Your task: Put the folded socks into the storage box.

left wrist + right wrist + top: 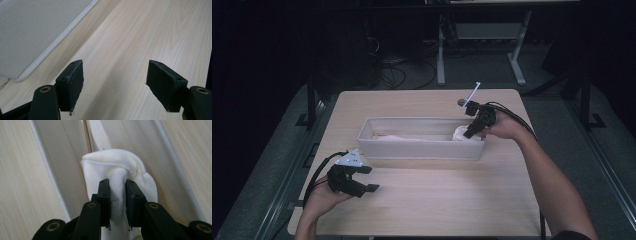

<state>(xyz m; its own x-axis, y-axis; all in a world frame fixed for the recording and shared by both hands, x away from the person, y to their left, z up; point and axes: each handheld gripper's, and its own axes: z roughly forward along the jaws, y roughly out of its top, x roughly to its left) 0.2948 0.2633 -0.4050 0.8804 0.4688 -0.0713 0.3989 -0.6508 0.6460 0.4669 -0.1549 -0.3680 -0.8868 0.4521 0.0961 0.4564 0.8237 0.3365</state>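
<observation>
The left gripper (362,181) is nearest the camera, low over the bare wooden table (437,200). Its two black jaws stand wide apart with nothing between them, and it touches nothing. Just past it, on its far side, sits the long white box (422,148). The right gripper (117,195) is at the far end of that box, well apart from the left one. Its jaws are close together and pinch a fold of the white cloth (117,167), which bulges out above and beside the pads. The cloth sits inside the box, right under this gripper, and more white cloth lies along the box floor toward the other end. Behind the right gripper a thin white stick (473,94) and a small dark round thing (461,102) are too small to make out.
</observation>
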